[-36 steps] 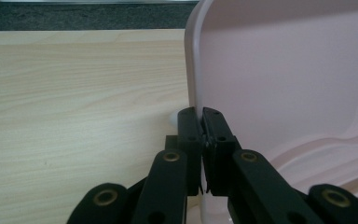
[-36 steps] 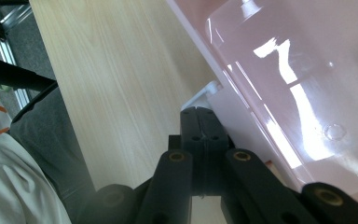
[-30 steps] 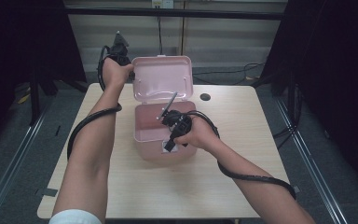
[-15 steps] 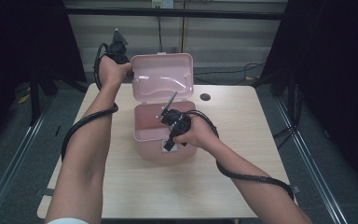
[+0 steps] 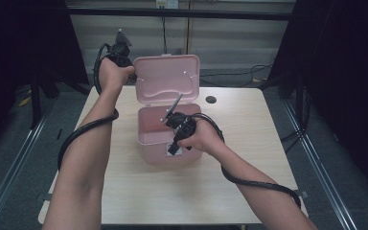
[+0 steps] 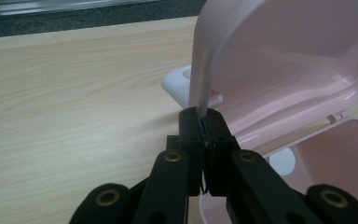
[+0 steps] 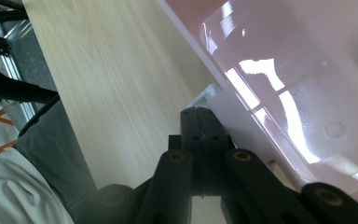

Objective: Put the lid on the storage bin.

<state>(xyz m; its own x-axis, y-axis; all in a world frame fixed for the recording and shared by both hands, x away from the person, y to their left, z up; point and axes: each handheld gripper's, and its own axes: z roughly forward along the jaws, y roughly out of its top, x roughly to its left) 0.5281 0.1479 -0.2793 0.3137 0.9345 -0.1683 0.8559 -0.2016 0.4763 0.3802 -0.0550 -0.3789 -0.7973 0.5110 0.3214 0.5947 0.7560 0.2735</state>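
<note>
A pink box (image 5: 165, 136) sits mid-worktop (image 5: 249, 143) with its lid (image 5: 166, 79) raised upright at the far side; the left tool (image 6: 204, 140) is clamped on the lid's left edge (jaws pinched tight on the thin rim), held up at the far left; the right tool (image 7: 204, 135) has its jaws pressed together with nothing seen between them, at the box's near front wall, beside a white latch (image 7: 205, 93).

Pink plastic box (image 5: 168, 139), mid-table, open; hinged lid (image 5: 166, 78) upright at back, inside facing fwd.
</note>
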